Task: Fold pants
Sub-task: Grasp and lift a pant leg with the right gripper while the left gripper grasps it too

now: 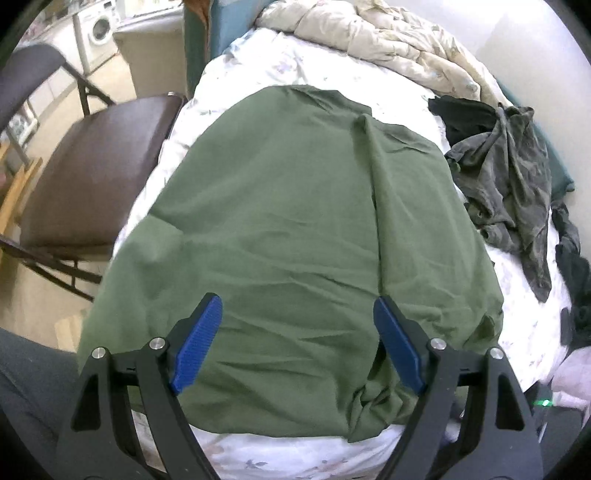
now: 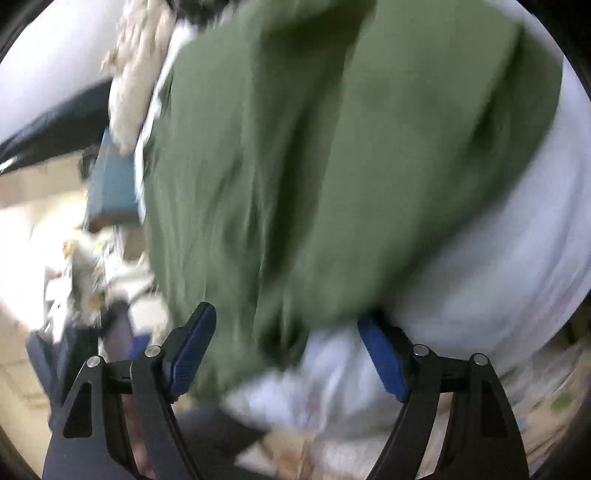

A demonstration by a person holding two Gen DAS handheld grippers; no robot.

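Green pants (image 1: 295, 229) lie spread flat on a white floral bed cover (image 1: 266, 458), with a long crease running up the right side and a bunched end at the near right. My left gripper (image 1: 297, 314) is open with blue pads, hovering over the near end of the pants and holding nothing. In the blurred right wrist view the same pants (image 2: 314, 166) fill the frame. My right gripper (image 2: 286, 319) is open over their near edge, empty.
A brown folding chair (image 1: 96, 177) stands to the left of the bed. A crumpled cream quilt (image 1: 388, 33) lies at the far end. Dark grey clothes (image 1: 506, 177) are piled at the right. A washing machine (image 1: 99, 29) stands far left.
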